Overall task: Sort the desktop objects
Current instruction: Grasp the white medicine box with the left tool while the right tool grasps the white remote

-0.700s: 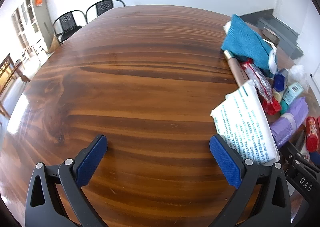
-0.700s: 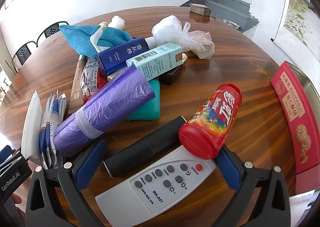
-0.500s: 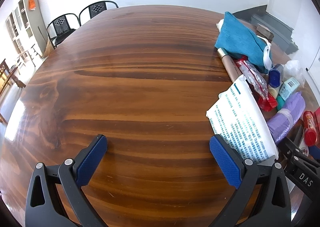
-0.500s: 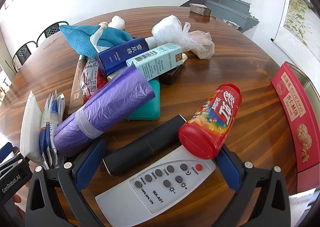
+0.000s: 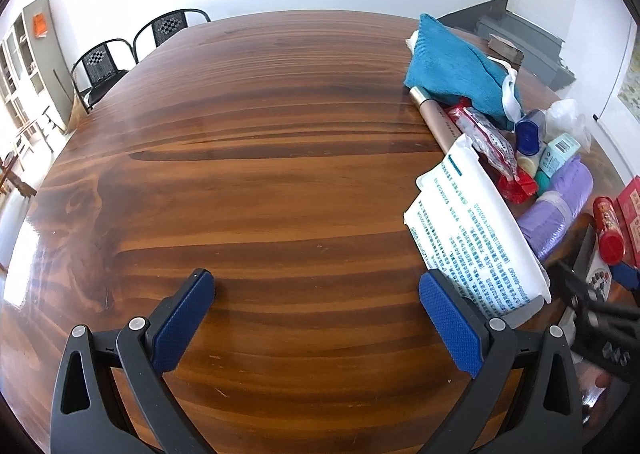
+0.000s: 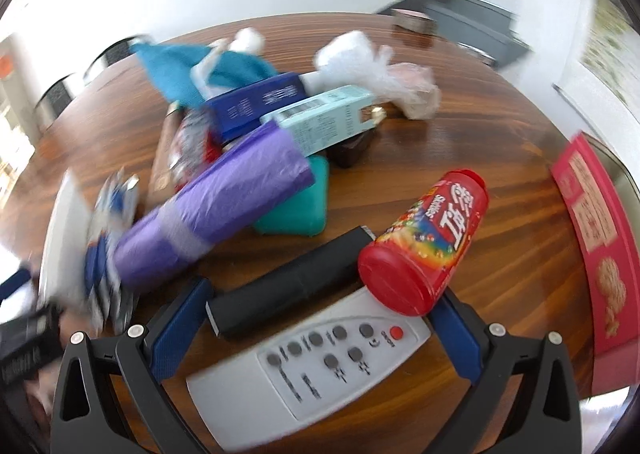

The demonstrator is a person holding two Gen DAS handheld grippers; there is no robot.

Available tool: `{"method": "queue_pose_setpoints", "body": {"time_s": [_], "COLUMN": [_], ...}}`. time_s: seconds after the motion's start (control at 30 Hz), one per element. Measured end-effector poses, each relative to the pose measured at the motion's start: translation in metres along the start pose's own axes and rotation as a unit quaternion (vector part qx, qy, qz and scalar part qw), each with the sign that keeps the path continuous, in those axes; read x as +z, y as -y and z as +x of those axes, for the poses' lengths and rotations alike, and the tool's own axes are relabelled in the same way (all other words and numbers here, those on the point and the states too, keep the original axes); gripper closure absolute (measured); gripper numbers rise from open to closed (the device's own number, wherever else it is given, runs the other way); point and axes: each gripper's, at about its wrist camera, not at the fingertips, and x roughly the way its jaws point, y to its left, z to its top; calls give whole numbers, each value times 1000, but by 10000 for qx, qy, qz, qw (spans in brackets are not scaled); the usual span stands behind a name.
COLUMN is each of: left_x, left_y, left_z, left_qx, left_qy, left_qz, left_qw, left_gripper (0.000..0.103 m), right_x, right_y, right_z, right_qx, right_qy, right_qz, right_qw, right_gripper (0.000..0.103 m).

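Two grippers, both with jaws wide apart and nothing between the pads: your left gripper [image 5: 316, 318] hangs over bare table [image 5: 240, 173], and your right gripper [image 6: 320, 322] sits over the near edge of the pile.

Take the remote [image 6: 308, 358] as your landmark. It lies flat on the wood right under the right gripper: stiff plastic, probably light, smooth on top. Pinch it across its narrow width, not along its length.

Just behind the remote lies a black tube [image 6: 288, 278], rigid and round, so it may roll; grip it mid-length.

Behind and to the right of the remote, overlapping its far corner, a red candy can [image 6: 428, 238] lies on its side. It looks hard and glossy and likely to slip or roll; close on its body near the middle, not the cap.

Behind and left of the remote, the purple bag roll [image 6: 208, 213] is soft and will squash, so a firm squeeze at the taped band should hold.

Farther left, the white wipes pack [image 5: 476, 238] is floppy; take an edge or its short side.
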Motion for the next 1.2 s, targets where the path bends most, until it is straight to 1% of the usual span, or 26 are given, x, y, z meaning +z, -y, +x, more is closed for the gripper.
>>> {"method": "queue_pose_setpoints", "body": {"time_s": [0.1, 0.2, 0.3, 0.4, 0.5, 0.57, 0.63, 0.73, 0.83, 0.93, 0.97, 1.03, 1.1, 1.13, 1.17, 1.2], "left_x": [-1, 0, 1, -4, -5, -8, -7, 0, 11, 22, 22, 21, 25, 34, 36, 34], "left_y": [-3, -6, -7, -6, -5, -6, -6, -12, -17, -9, -5, 5, 6, 18, 20, 15], "left_z": [1, -2, -3, -7, -9, -12, -14, -18, -27, -30, -30, -35, -28, -14, -8, -6], "left_qx": [-34, -37, -30, -42, -138, -232, -337, -631, -952, -1116, -1163, -1200, -1147, -1104, -1065, -1043], "left_qy": [1, 2, -3, 6, -9, -105, -233, -376, -298, -252, -227, -162, -192, -214, -251, -295], "left_qz": [56, 70, 65, 82, 234, 366, 435, 103, -347, -469, -473, -461, -423, -394, -371, -356], "left_qw": [10000, 10000, 10000, 10000, 9996, 9990, 9982, 9972, 9944, 9923, 9918, 9916, 9923, 9929, 9933, 9935], "left_gripper": [0, 0, 0, 0, 0, 0, 0, 0, 0, 0, 0, 0, 0, 0, 0, 0], "right_x": [-8, -19, -28, -37, -45, -50, -50, -52, -52, -49, -47, -46, -44, -44, -43, -42], "right_y": [2, 4, 7, 7, 7, 15, 23, 31, 31, 28, 27, 21, 19, 19, 19, 19], "right_z": [-6, -13, -19, -24, -31, -37, -37, -44, -56, -62, -63, -68, -70, -70, -71, -71], "right_qx": [301, 496, 571, 595, 653, 710, 661, 747, 702, 695, 701, 701, 715, 725, 734, 736], "right_qy": [-13, -54, -61, -46, -114, -219, -337, -413, -228, -87, -61, -4, 35, 41, 43, 45], "right_qz": [-415, -687, -779, -829, -944, -1039, -979, -816, -812, -913, -951, -1036, -1076, -1072, -1061, -1046], "right_qw": [9987, 9964, 9953, 9948, 9933, 9918, 9924, 9930, 9940, 9934, 9930, 9921, 9916, 9916, 9916, 9918], "right_gripper": [0, 0, 0, 0, 0, 0, 0, 0, 0, 0, 0, 0, 0, 0, 0, 0]}}
